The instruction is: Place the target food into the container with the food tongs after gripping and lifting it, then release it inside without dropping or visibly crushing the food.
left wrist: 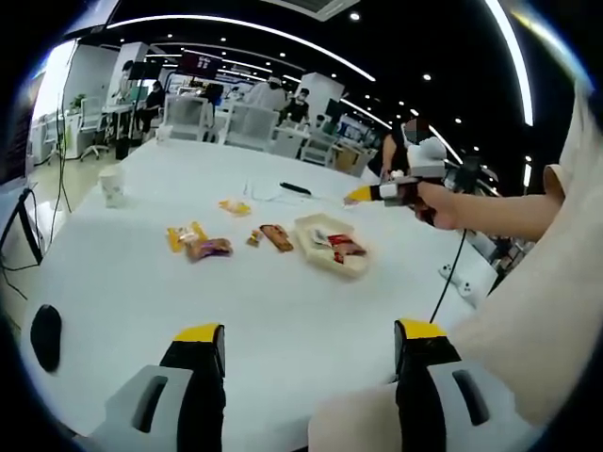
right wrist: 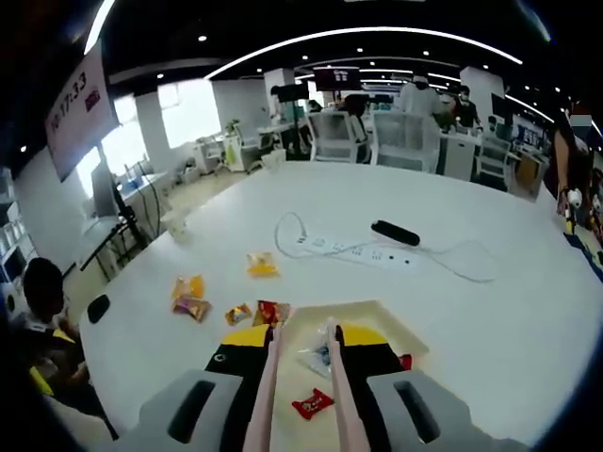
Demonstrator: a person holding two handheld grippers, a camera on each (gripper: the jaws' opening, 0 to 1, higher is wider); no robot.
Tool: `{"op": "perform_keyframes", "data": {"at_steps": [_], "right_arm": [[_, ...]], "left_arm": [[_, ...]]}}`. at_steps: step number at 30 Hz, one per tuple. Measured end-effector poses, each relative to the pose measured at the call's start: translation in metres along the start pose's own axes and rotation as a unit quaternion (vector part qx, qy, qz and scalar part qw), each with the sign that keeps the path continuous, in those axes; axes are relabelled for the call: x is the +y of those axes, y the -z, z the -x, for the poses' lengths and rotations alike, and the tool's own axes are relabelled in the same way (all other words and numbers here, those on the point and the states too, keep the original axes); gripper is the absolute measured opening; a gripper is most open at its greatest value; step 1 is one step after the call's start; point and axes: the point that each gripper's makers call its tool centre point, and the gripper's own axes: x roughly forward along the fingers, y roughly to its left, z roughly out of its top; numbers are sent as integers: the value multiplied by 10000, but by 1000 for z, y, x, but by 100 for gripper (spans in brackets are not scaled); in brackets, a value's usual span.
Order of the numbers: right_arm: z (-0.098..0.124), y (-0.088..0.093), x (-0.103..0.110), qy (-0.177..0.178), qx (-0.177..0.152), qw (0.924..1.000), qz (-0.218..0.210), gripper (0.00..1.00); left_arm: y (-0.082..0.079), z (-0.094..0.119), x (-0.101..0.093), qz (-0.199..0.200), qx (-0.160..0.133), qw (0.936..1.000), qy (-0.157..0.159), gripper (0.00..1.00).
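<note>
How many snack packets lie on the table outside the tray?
5: yellow packet farthest, orange one, pink one, small one, red-brown one beside the tray. The gripper may hide more.

Tray [right wrist: 391,325]: my right gripper [right wrist: 303,363] covers its near half in the right gripper view; I see only the far rim and part of the inside.
Tongs [right wrist: 268,395]: cut off at 6 o'clock; I can't see where the jaws grip them.
Tong tips: on a clear wrapper [right wrist: 318,356], too blurred for me to tell what is inside.
Snacks [left wrist: 209,247]: too small in the left gripper view for me to read any label.
Left gripper [left wrist: 311,350]: its body is cut off at 6 o'clock.
Person's arm [left wrist: 499,215]: cut off at 3 o'clock.
</note>
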Motion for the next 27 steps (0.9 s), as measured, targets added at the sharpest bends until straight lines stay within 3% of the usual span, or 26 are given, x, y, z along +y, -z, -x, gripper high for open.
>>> {"op": "perform_keyframes", "data": {"at_steps": [12,27], "right_arm": [[-9,0,14,-244,102,9996,82,27],[-31,0,53,-780,335,9940,697,27]], "left_arm": [[1,2,0,14,7,10000,-14,73],[4,3,6,105,21,9999,-70,72]]}}
